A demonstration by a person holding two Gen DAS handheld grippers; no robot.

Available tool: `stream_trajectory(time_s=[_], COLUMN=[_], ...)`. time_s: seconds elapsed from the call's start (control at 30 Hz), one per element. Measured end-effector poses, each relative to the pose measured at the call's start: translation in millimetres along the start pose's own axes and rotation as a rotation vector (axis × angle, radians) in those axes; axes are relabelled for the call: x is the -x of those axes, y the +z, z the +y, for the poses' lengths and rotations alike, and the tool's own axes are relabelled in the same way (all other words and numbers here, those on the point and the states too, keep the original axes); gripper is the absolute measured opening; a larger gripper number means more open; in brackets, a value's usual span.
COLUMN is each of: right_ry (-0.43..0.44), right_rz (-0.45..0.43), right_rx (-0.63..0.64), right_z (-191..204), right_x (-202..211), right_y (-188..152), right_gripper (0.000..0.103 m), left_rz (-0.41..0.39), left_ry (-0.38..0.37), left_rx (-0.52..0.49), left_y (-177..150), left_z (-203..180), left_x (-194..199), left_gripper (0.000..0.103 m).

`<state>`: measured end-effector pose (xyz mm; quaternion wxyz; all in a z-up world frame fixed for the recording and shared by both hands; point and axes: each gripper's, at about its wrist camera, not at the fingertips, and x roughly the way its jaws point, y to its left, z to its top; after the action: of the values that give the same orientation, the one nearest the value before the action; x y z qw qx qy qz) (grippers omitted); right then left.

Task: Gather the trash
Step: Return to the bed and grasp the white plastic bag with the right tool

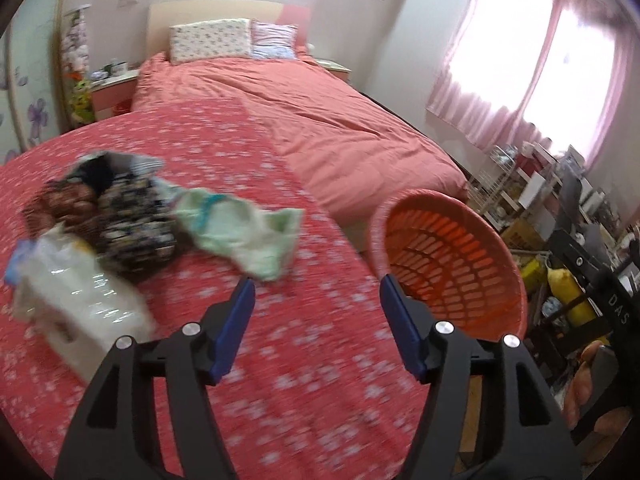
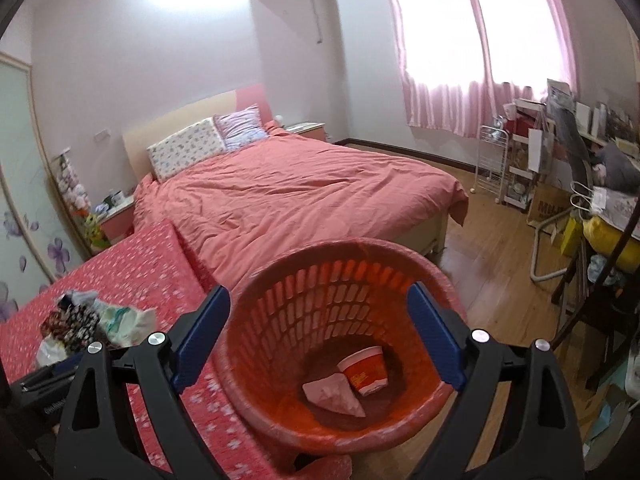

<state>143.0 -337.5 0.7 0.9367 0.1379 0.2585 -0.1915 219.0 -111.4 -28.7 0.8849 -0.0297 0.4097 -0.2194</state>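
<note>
Over the flowered surface point(image 1: 280, 360), the left gripper point(image 1: 316, 292), fingers apart and empty (as are the right gripper's point(image 2: 320, 312) over the orange basket point(image 2: 256, 364)), should settle squarely around the green wrapper point(image 1: 240, 236) before closing.

bed point(image 2: 304, 196): coral duvet, 12 o'clock
window point(image 2: 472, 24): pink curtains, bright, 2 o'clock
floor point(image 2: 496, 248): wood
walls point(image 2: 160, 60): pale
</note>
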Motion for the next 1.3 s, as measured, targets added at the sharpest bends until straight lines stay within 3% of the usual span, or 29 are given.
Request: stream_trajectory(time_s=[0.27, 0.47, 0.73, 1.0, 1.23, 1.3], right_ry=[0.068, 0.148, 0.306, 0.465, 0.447, 0.436], right_rz=[0.042, 0.075, 0.137, 0.204, 0.302, 0.344], right_rx=[0.083, 0.152, 0.257, 0.379, 0.469, 0.497], right_z=[44, 89, 167, 237, 271, 275], right_x=[2, 5, 9, 2, -24, -30], right_y=[-16, -34, -65, -94, -112, -117], right_gripper=[0.089, 0.089, 0.089, 0.089, 0.088, 0.075], left_rz=[-0.030, -0.060, -0.099, -0.114, -0.106, -0.099], left_ry=[0.096, 0.209, 0.338, 0.405, 0.410, 0.409], left_rx=[0.133, 0.198, 0.276, 0.326, 0.361, 0.374], left_y=[-16, -31, -50, -57, -61, -63], left_z=[74, 127, 194, 235, 256, 260], left_x=[38, 64, 98, 115, 114, 112], left_gripper=[0.069, 0.070, 0.072, 0.072, 0.074, 0.074])
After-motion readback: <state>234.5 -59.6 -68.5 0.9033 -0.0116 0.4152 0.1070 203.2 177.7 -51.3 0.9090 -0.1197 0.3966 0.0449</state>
